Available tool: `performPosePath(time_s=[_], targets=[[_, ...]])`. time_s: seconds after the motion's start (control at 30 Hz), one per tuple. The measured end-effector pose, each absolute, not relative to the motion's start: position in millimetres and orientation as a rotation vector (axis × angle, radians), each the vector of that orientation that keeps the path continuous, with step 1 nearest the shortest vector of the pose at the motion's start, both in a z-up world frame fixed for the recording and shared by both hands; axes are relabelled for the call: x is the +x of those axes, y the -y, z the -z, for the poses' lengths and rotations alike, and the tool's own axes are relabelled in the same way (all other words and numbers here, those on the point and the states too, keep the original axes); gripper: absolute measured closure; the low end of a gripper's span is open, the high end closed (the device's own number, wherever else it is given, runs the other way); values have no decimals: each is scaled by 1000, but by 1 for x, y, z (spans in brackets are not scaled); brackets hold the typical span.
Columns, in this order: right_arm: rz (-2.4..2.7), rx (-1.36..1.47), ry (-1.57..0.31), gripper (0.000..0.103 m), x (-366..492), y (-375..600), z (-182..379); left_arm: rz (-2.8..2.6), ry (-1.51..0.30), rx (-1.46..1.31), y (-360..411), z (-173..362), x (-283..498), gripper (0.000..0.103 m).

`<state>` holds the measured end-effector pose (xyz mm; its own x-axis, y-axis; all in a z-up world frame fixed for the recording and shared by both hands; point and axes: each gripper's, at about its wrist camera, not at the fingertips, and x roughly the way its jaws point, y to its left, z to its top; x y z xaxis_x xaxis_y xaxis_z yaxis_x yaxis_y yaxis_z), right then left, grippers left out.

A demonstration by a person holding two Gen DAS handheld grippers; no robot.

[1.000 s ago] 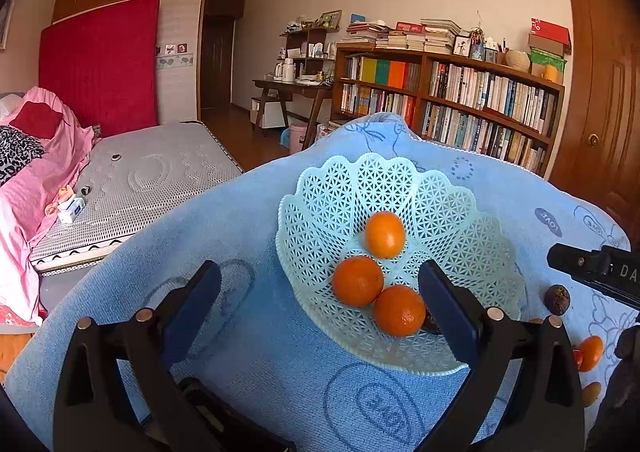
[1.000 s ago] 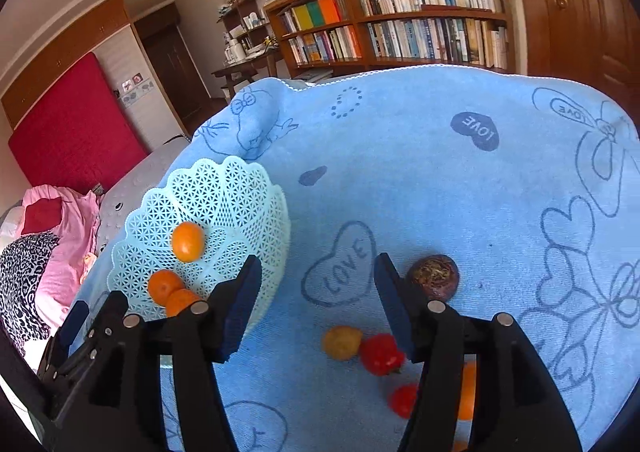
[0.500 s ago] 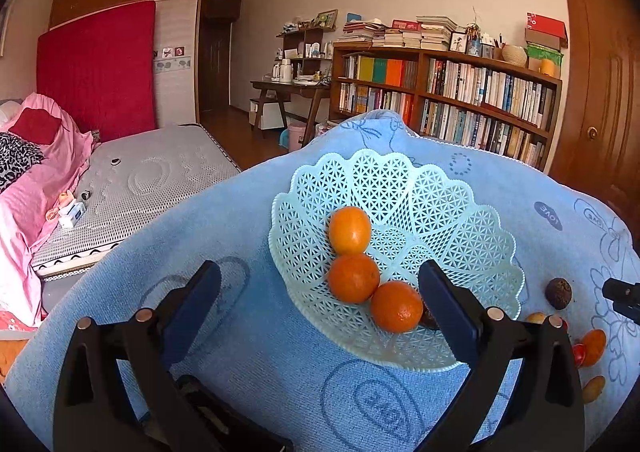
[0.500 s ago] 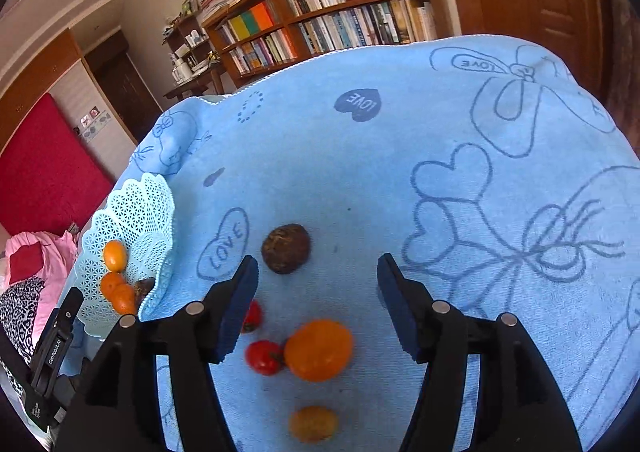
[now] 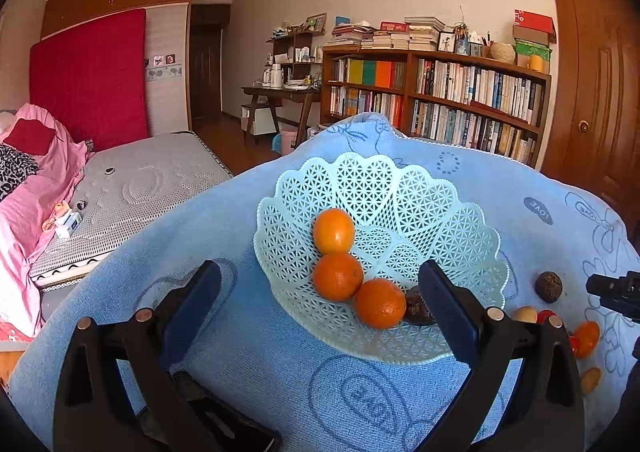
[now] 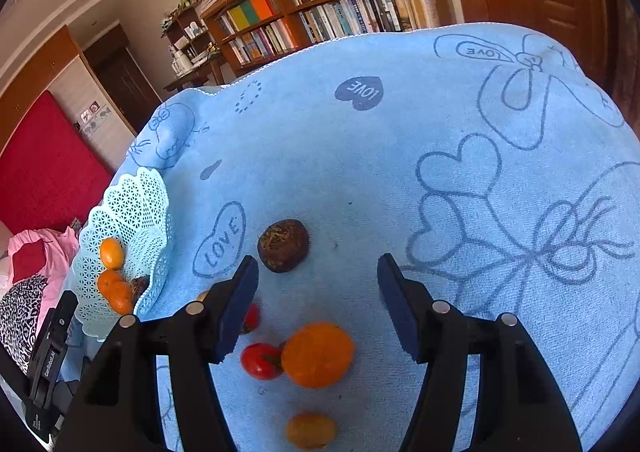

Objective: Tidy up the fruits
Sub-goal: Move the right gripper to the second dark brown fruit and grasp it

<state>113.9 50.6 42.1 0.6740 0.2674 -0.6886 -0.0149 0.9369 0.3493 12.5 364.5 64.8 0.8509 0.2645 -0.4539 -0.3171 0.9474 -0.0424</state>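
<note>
I'm working in a home bedroom: a bed (image 5: 152, 180) with pink bedding (image 5: 36, 188) sits against a red padded headboard wall (image 5: 88, 76), with a packed wooden bookshelf (image 5: 436, 100), a small desk (image 5: 280, 96) and panelled wooden doors (image 5: 592, 64).

At twelve o'clock a long wooden bookshelf packed with books (image 5: 436, 100) runs along the far wall, more books stacked on top. At one o'clock stands a brown panelled wooden door with a brass knob (image 5: 592, 92). Over at nine o'clock, a grey quilted mattress (image 5: 136, 188) lies bare, a pink blanket (image 5: 36, 188) bunched at its edge. Behind it, at ten o'clock, a tall red padded headboard (image 5: 88, 80). A dark wooden desk (image 5: 280, 100) sits left of the shelves.
</note>
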Motion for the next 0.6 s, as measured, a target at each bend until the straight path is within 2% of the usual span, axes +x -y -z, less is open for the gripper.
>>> performPosePath(time_s=[0.43, 0.53, 0.6], targets=[[-173, 242, -922, 41, 161, -92, -31, -292, -465, -96, -359, -64, 13, 3], [-171, 191, -953, 50, 167, -100, -24, -290, -464, -88, -357, -65, 12, 3], [-162, 158, -958, 60, 168, -102, -19, -285, -465, -88, -356, -66, 12, 3]])
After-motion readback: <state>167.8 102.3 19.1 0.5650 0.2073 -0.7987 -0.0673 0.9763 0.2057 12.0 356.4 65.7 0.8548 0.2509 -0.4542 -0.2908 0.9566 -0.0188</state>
